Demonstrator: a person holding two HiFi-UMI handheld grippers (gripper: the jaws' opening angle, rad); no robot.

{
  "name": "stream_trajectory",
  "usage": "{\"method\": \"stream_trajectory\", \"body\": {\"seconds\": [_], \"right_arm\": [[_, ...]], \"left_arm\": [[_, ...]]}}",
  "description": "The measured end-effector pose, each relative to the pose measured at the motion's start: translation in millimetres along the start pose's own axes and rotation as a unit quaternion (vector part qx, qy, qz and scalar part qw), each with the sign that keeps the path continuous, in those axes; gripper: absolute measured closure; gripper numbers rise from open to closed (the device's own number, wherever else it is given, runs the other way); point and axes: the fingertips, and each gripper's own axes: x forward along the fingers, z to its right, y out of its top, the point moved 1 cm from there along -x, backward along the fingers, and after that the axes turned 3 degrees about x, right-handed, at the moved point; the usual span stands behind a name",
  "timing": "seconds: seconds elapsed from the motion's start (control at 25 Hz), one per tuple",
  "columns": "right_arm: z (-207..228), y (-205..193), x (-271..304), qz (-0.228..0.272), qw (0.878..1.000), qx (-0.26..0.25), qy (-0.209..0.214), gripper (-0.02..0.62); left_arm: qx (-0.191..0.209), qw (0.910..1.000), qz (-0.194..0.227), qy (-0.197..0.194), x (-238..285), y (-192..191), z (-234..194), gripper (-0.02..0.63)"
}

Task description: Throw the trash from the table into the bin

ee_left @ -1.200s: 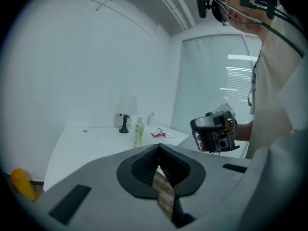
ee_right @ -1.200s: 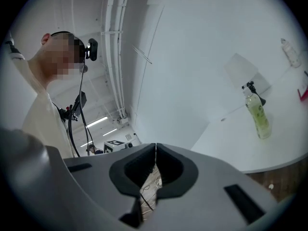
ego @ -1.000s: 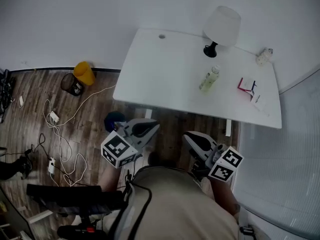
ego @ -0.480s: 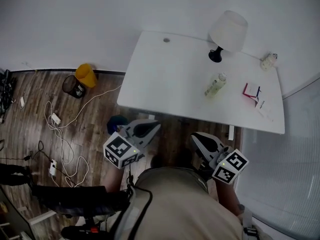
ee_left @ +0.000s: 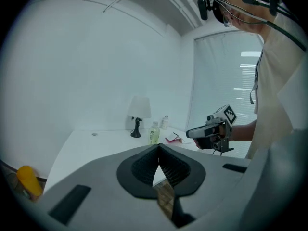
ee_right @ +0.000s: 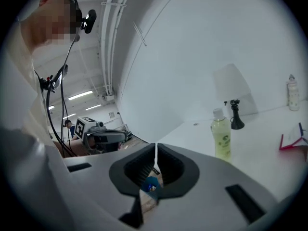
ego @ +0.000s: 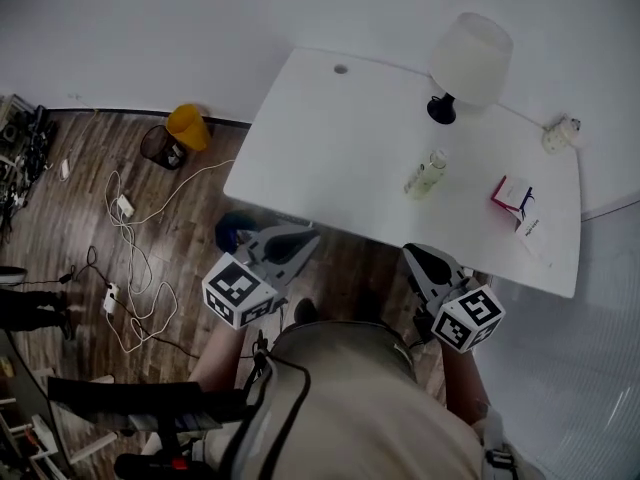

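Your two grippers are both empty, jaws pressed together with nothing between the pads. The left gripper (ego: pixel 300 242) and the right gripper (ego: pixel 417 260) sit just short of the near edge of the table (ego: pixel 330 158). Your torso covers most of both arms. A blue object (ego: pixel 232 234) on the floor is half hidden under the table's near left corner and can't be made out. The small white item (ego: pixel 560 133) at the far right corner is too small to identify. On the table are one lamp (ego: pixel 470 48), one pale green bottle (ego: pixel 427 171) right of centre, and further right one red-and-white packet (ego: pixel 512 193) and one white slip (ego: pixel 535 230). On the floor far left stands one dark mesh bin (ego: pixel 160 146), with one yellow container (ego: pixel 188 126) just beside it.
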Motion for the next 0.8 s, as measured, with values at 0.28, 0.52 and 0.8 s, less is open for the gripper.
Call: {"method": "stream_trajectory", "body": {"seconds": [0.28,0.52,0.8], "right_arm": [[78.5,4.5,-14.8,0.002,0.999,0.016,-0.039,0.334],[106.0,22.5,-0.1,-0.010,0.997,-0.018,-0.073,0.324],[127.2,31.7,8.7,-0.022,0.993,-0.032,-0.114,0.310]], "left_arm": [[0.006,0.9992,-0.028,0.028,22.0,-6.2,18.4,0.594],[-0.013,0.9984,-0.022,0.051,11.1,-15.0,10.8,0.594],[-0.017,0.9980,-0.007,0.061,-10.5,-12.1,2.0,0.594]]}}
